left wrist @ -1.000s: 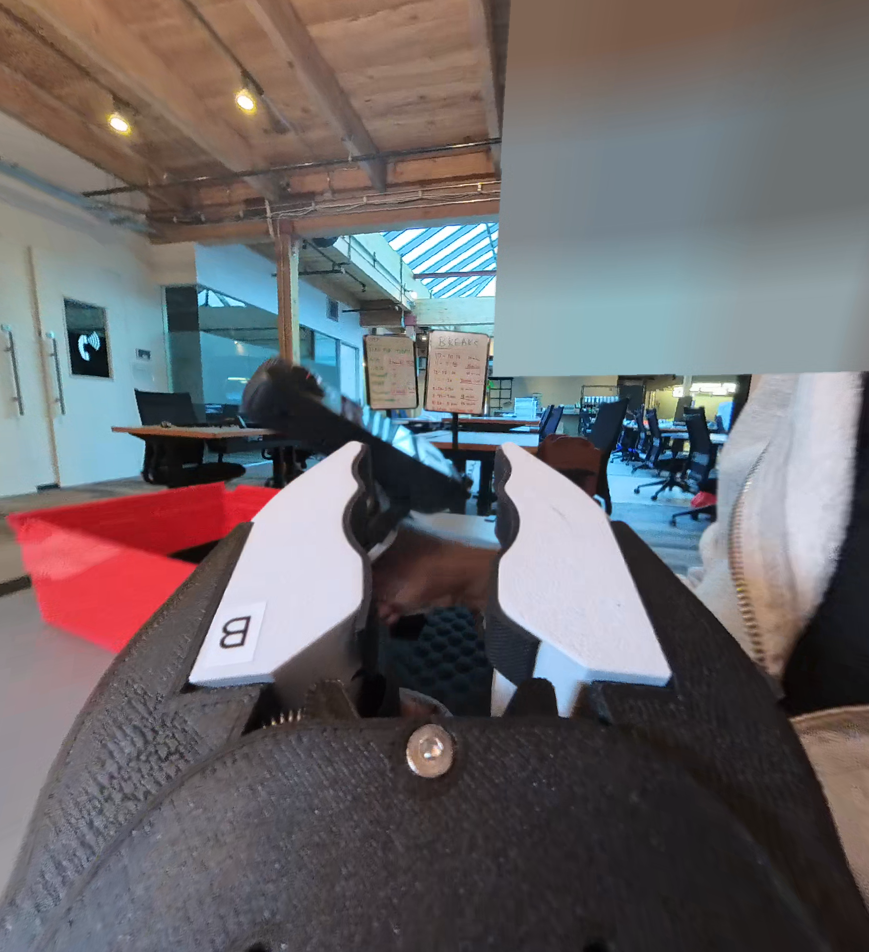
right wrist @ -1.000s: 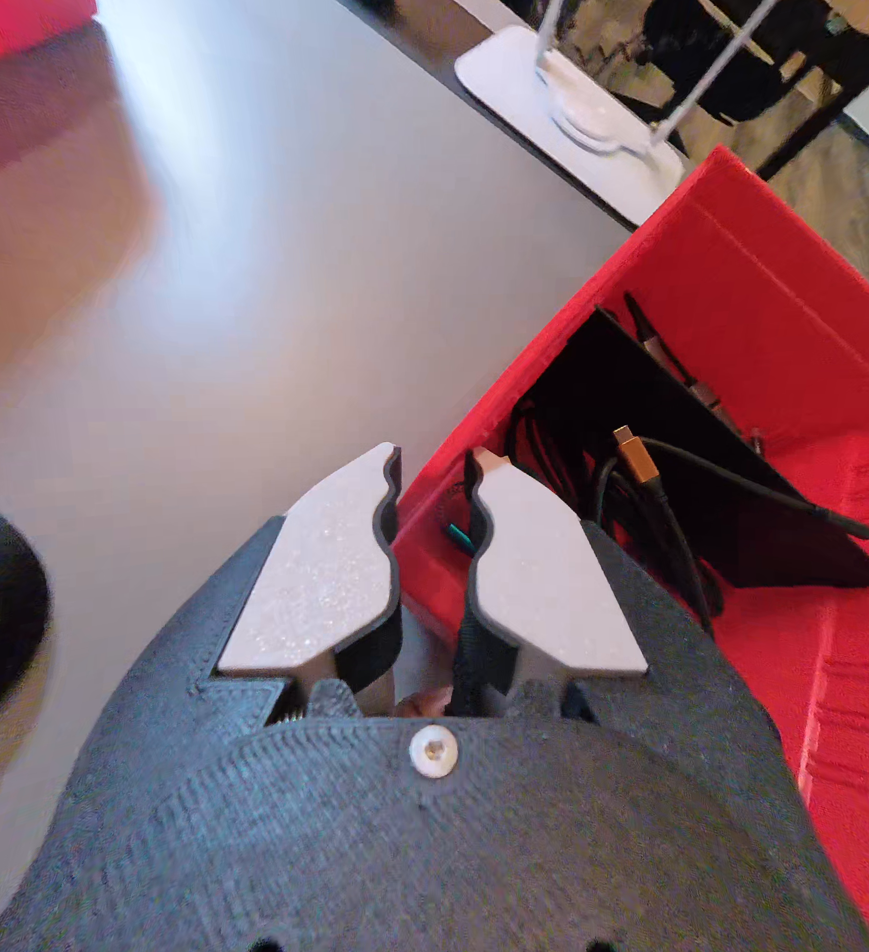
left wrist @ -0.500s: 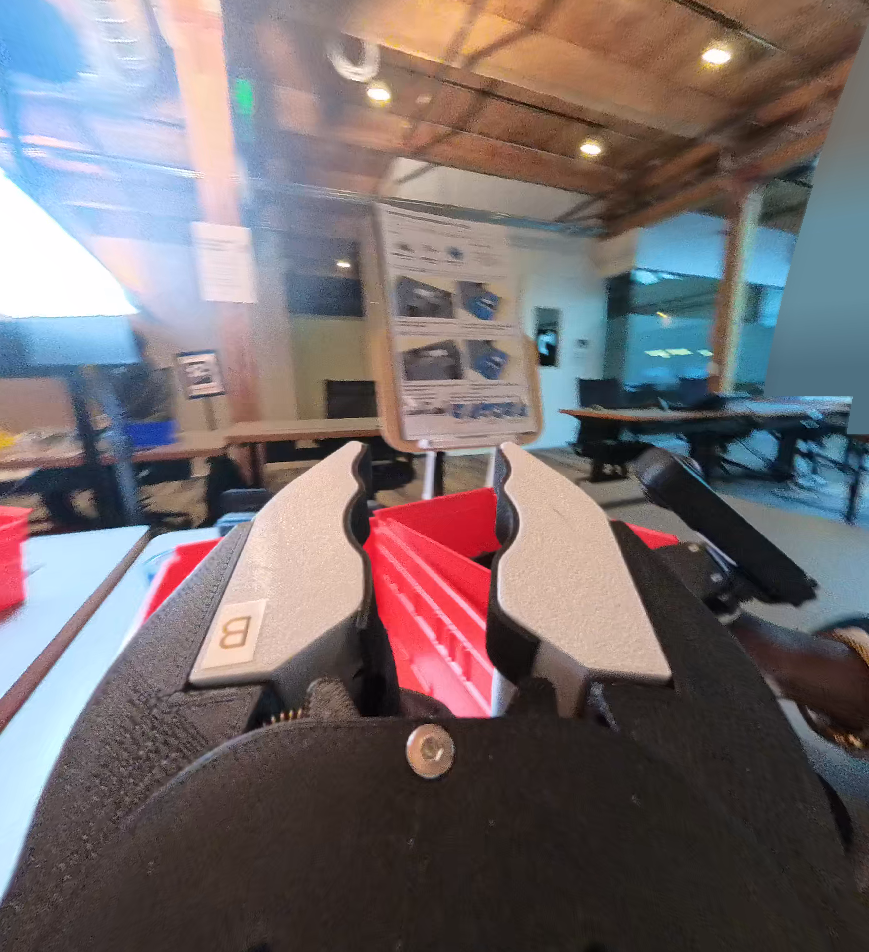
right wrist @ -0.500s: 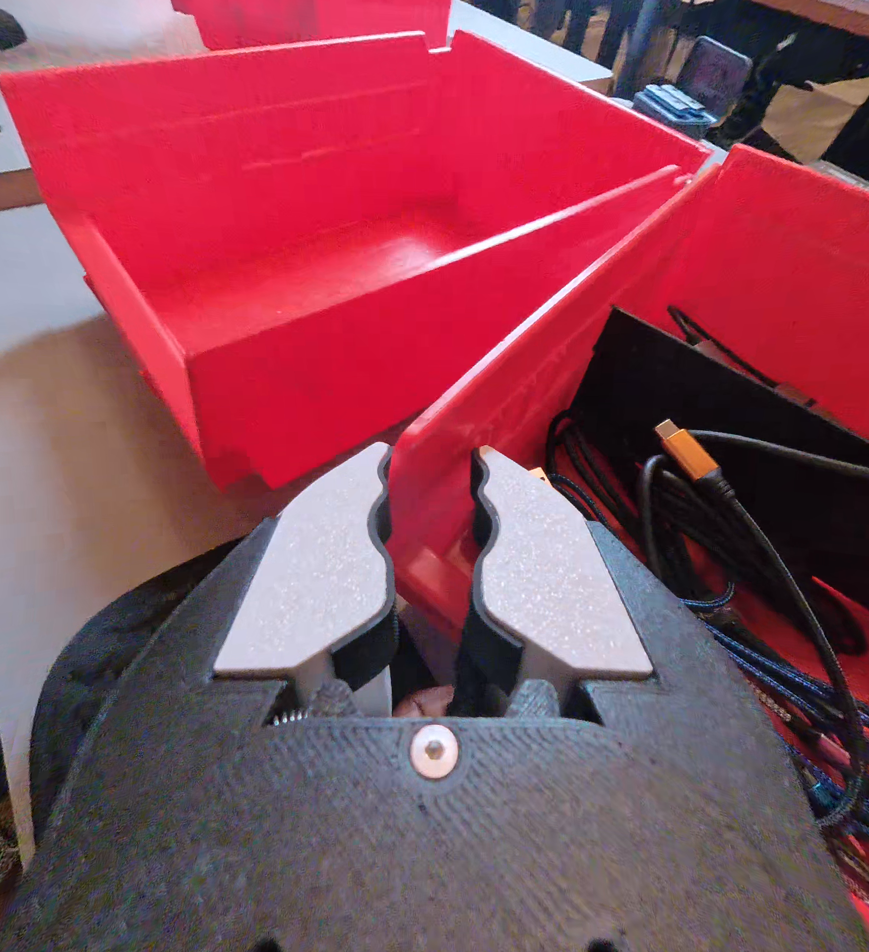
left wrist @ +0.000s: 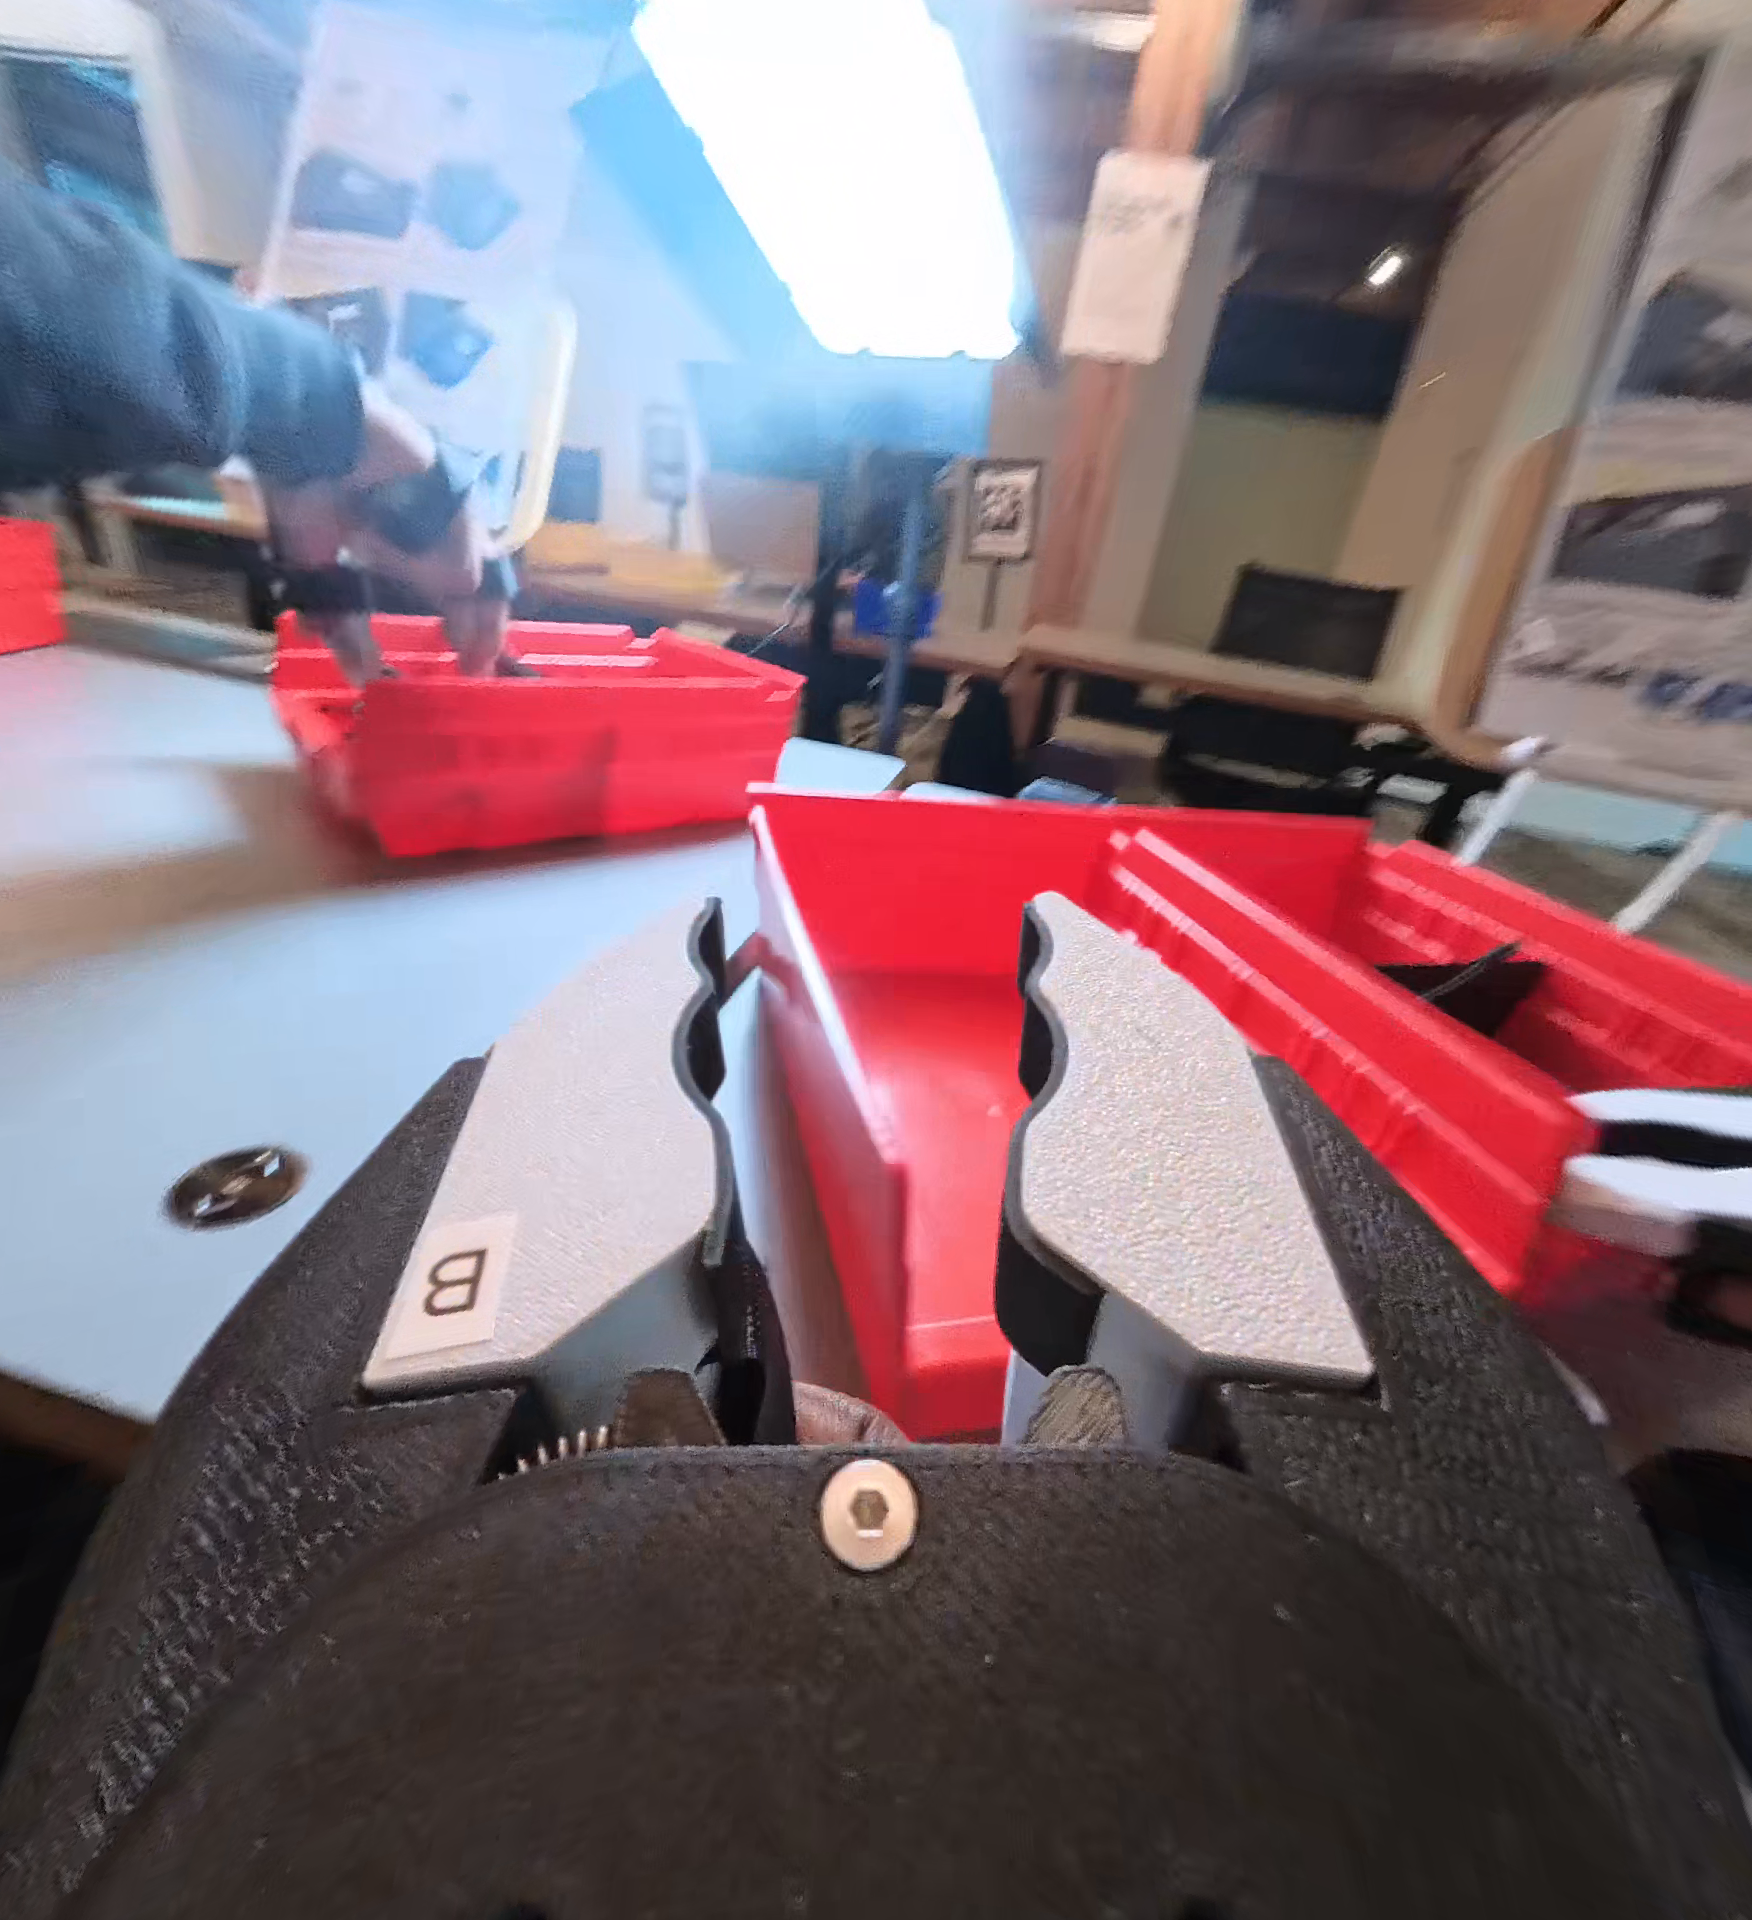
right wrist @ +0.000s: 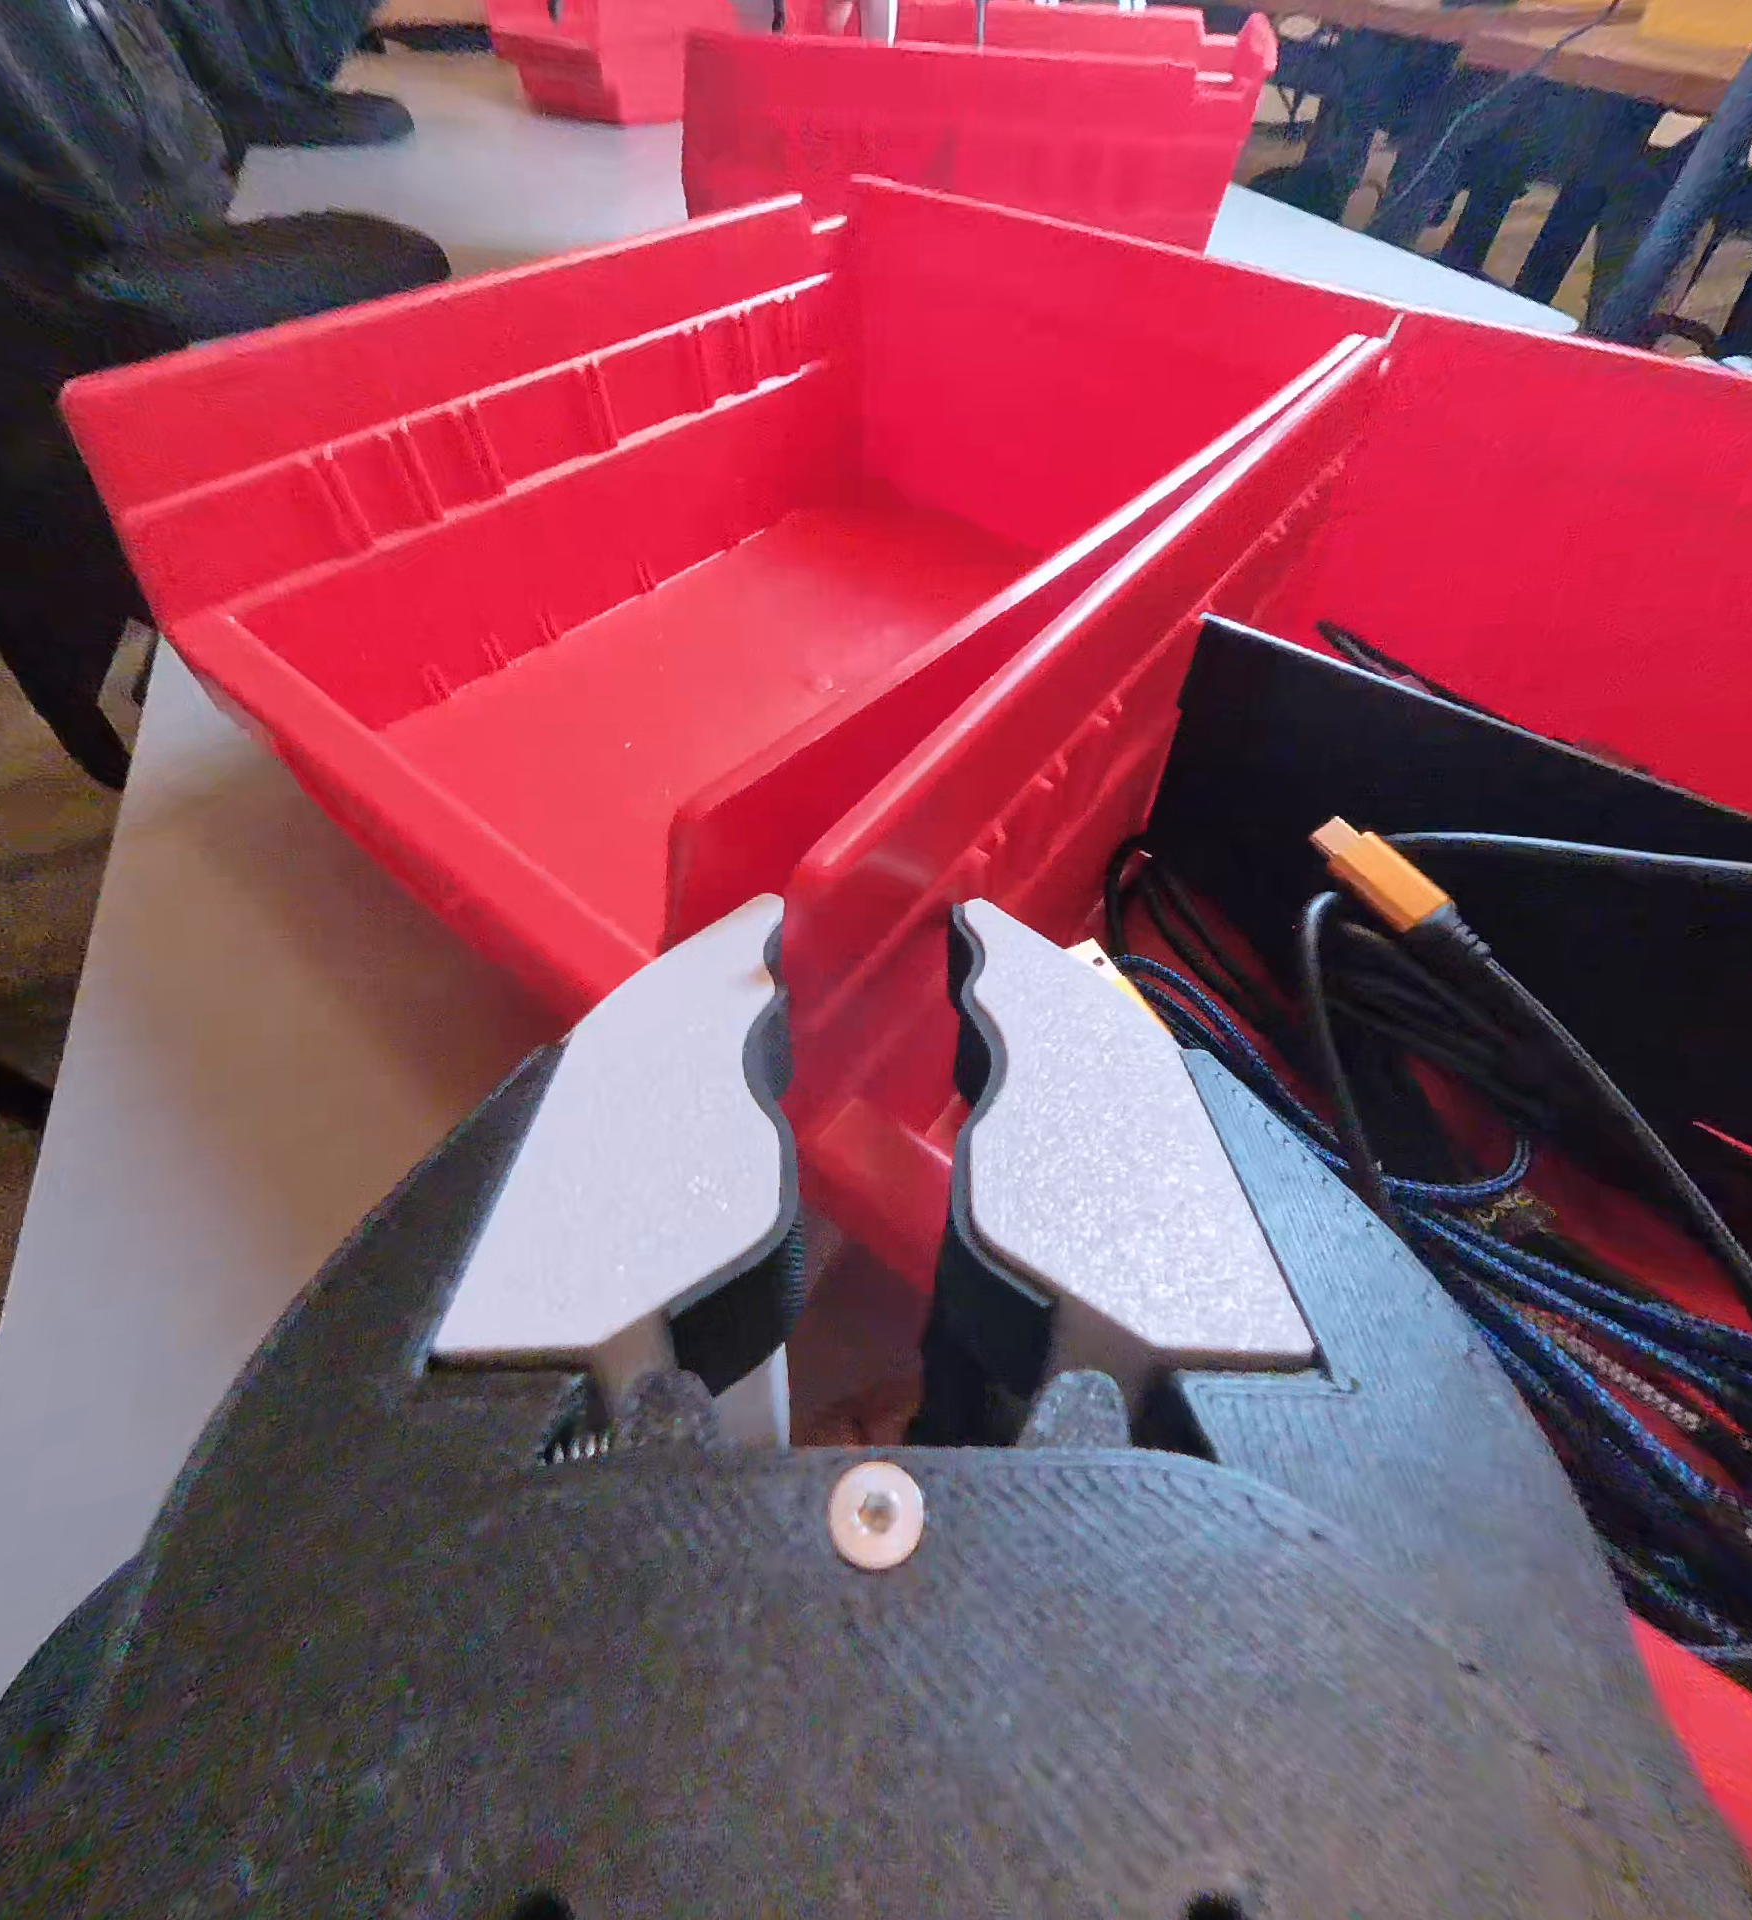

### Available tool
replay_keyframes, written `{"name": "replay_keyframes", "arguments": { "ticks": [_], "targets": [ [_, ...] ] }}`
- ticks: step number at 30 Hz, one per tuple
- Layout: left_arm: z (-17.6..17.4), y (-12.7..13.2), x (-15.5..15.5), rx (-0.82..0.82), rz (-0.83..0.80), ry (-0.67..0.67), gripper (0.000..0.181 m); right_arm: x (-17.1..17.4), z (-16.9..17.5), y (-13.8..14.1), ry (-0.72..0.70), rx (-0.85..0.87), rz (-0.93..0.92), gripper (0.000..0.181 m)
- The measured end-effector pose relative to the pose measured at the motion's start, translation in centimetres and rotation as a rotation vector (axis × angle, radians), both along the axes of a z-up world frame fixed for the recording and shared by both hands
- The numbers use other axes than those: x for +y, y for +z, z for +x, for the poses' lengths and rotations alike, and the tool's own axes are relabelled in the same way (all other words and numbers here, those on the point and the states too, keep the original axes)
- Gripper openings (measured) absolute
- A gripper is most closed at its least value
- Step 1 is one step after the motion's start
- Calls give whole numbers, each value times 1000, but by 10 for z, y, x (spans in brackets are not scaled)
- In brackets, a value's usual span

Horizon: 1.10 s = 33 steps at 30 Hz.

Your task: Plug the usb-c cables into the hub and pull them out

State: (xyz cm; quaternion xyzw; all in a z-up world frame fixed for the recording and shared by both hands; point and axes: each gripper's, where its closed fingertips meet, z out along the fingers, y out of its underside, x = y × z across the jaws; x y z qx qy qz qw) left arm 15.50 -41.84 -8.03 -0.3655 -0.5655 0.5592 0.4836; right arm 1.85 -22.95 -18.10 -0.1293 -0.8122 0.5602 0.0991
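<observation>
Both claws stand parted and hold nothing: the left claw point(left wrist: 870, 935) straddles the near wall of an empty red plastic bin point(left wrist: 913, 1091), and the right claw point(right wrist: 867, 920) straddles the side wall of a second red plastic bin point(right wrist: 1578, 499) set against it. Just beyond the right claw, inside that bin, lie coiled blue braided cables point(right wrist: 1537, 1299) and a black cable with an orange plug point(right wrist: 1381, 878), resting against a flat black panel point(right wrist: 1474, 769). Whether that panel is the hub cannot be told. Farther across the pale grey surface point(left wrist: 228, 1018), a person's hand point(left wrist: 384, 540) reaches into another red bin point(left wrist: 539, 748).
</observation>
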Motion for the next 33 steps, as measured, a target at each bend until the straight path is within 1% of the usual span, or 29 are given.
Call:
{"name": "replay_keyframes", "arguments": {
  "ticks": [1, 3, 5, 6, 8, 9, 10, 11, 12, 14, 15, 17, 18, 19, 20, 21, 22, 23, 24, 26, 27, 28, 31, 33],
  "targets": [
    [-3, -10, -4, -46, -10, 23, 57, 3, -1, 3, -13, 3, -39, 29],
    [-10, -29, -7, -133, -8, 29, 63, 13, -8, 23, -96, 76, -155, 46],
    [-21, -47, -3, -188, 15, -2, 69, 22, -7, 51, -146, 189, -315, 45],
    [-28, -55, -1, -212, 30, -16, 71, 24, 0, 63, -139, 237, -373, 46],
    [-39, -77, -1, -292, 25, -12, 72, 18, 19, 71, -89, 270, -395, 48],
    [-42, -88, -4, -341, -3, 15, 65, 13, 29, 68, -66, 260, -375, 48],
    [-44, -98, -6, -387, -47, 39, 34, 8, 35, 62, -55, 242, -341, 49],
    [-45, -99, -3, -397, -82, 28, 13, 5, 38, 53, -59, 233, -302, 49],
    [-42, -99, -6, -435, -94, 56, 11, 3, 38, 46, -64, 242, -262, 49],
    [-28, -99, -12, -549, -135, 82, 9, 0, 40, 42, -59, 266, -219, 46],
    [-21, -98, -9, -579, -102, 46, 8, -1, 44, 41, -43, 268, -211, 43],
    [-9, -102, 7, -633, -29, -82, 14, -7, 52, 32, 1, 283, -157, 44],
    [-5, -102, 13, -641, -13, -122, 25, -10, 55, 28, 15, 301, -125, 51],
    [-5, -100, 15, -624, -12, -124, 46, -12, 56, 25, 17, 314, -101, 55],
    [-7, -99, 15, -599, -18, -117, 57, -13, 55, 22, 11, 314, -79, 55],
    [-12, -100, 16, -576, -23, -117, 59, -14, 52, 18, -2, 302, -54, 54],
    [-18, -103, 16, -560, -18, -112, 59, -14, 47, 12, -23, 280, -17, 47],
    [-23, -107, 14, -560, -13, -92, 52, -14, 43, 4, -38, 253, 32, 34],
    [-27, -110, 10, -568, -23, -50, 34, -15, 41, -3, -45, 237, 81, 27],
    [-29, -102, 4, -562, -70, 47, 21, -15, 39, -5, -72, 276, 114, 25],
    [-29, -92, 2, -523, -94, 97, 15, -14, 40, -3, -77, 309, 114, 25],
    [-27, -76, 2, -456, -119, 133, 10, -13, 41, 2, -81, 344, 96, 25],
    [-13, -23, 14, -309, -248, 213, 7, -6, 49, 36, -111, 466, -41, 24],
    [-2, 19, 31, -152, -326, 255, 7, 8, 53, 71, -163, 559, -162, 23]
  ]
}}
